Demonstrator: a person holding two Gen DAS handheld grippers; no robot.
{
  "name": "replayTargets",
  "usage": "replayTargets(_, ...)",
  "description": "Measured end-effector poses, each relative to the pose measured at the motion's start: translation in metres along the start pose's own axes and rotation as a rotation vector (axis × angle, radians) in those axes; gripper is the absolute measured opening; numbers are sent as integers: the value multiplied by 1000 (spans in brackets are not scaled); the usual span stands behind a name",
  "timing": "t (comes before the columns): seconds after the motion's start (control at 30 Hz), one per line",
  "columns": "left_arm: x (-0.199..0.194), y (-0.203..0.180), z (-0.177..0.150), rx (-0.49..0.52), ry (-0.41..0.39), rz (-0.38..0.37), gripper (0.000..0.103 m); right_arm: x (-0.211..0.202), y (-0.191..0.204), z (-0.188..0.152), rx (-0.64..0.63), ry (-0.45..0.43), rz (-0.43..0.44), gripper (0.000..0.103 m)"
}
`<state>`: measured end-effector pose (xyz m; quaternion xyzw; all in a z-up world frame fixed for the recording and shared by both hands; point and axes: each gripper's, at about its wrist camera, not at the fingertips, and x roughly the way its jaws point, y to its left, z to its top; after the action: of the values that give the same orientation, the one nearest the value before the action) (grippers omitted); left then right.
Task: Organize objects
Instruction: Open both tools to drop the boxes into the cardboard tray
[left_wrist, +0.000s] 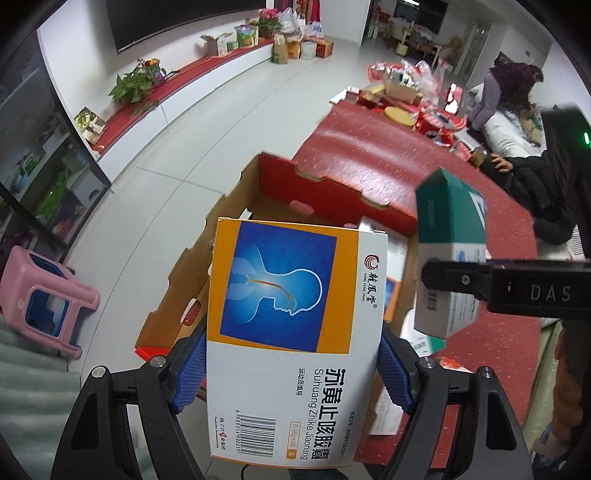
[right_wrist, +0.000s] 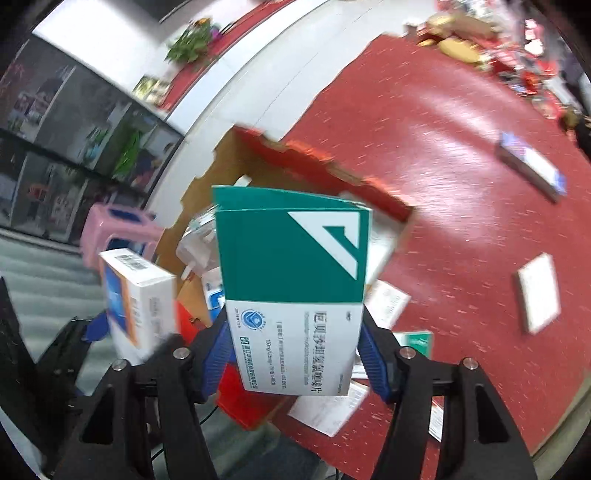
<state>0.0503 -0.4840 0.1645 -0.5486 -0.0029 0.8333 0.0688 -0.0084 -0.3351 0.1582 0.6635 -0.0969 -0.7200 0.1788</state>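
Note:
My left gripper (left_wrist: 291, 354) is shut on an orange-and-blue medicine box (left_wrist: 291, 295), its blue pads pressed on both long sides. It hangs over an open cardboard carton (left_wrist: 332, 188) with red outer walls that holds several packs. My right gripper (right_wrist: 295, 347) carries a green-and-white medicine box (right_wrist: 295, 280) upright, with the pads against its sides as far as I can tell. That green box (left_wrist: 450, 218) hovers at the carton's right edge, with a black finger (left_wrist: 465, 280) of the right gripper across it. In the right wrist view, the orange box (right_wrist: 140, 295) sits at lower left beside the carton (right_wrist: 258, 162).
The carton stands at the near corner of a red-covered table (right_wrist: 443, 184). Loose flat packs (right_wrist: 539, 291) and leaflets lie on the cloth to the right. A pink stool (left_wrist: 40, 291) stands on the floor at left. Clutter (left_wrist: 406, 92) fills the table's far end, where a person (left_wrist: 506, 88) bends over.

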Motion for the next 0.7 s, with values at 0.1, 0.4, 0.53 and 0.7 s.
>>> replayTargets(0.1, 25, 5, -1, -29, 56, -54, 92, 12, -14, 1, 23, 46, -20, 74)
replayTargets(0.4, 42, -15, -16, 11, 79, -119, 103, 1, -153, -72, 205, 125, -217, 83)
replayTargets(0.53, 38, -32, -24, 10, 103, -168, 103, 17, -163, -95, 200, 155, -225, 83)
replayTargets(0.7, 36, -40, -33, -30, 155, -177, 103, 52, -87, -95, -348, 131, -336, 83)
